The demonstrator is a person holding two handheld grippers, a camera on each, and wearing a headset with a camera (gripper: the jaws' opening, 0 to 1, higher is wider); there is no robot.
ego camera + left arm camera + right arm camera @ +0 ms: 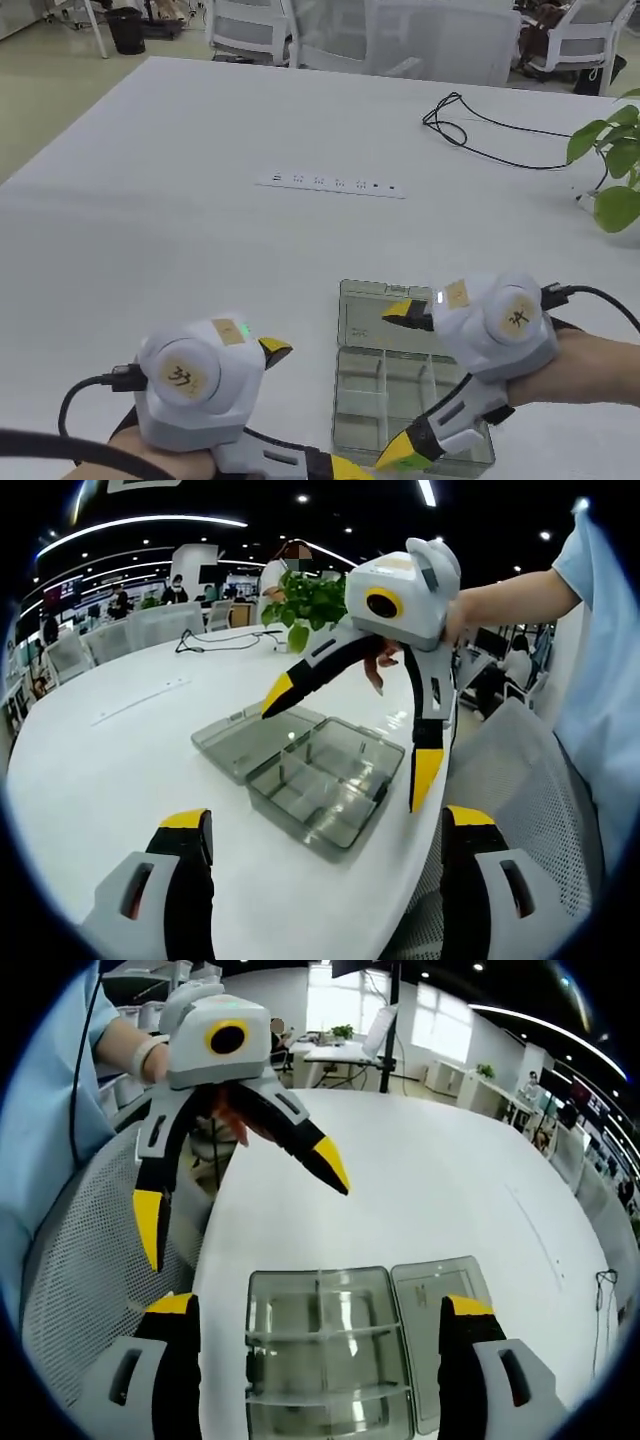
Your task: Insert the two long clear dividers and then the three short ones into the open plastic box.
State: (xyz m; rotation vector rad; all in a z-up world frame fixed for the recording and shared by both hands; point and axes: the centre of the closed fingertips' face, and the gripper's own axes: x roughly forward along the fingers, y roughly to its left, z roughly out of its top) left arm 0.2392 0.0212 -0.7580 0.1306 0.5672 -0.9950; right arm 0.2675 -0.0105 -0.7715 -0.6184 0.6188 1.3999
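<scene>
Yellow-tipped jaws are wide and empty on both grippers at the open box.
The right gripper (397,385) hangs with its jaws straddling the smoky clear box (362,405). The left gripper (312,408) is just beside the box, on its left. The lid (375,305) lies flat behind, and the box sits close to the bench (200,200) front edge. Clear partitions (320,1333) stand in the tray; can't tell if all five are seated. Risk: a tip clips a thin partition out of its slot or shoves the light box off the edge.
</scene>
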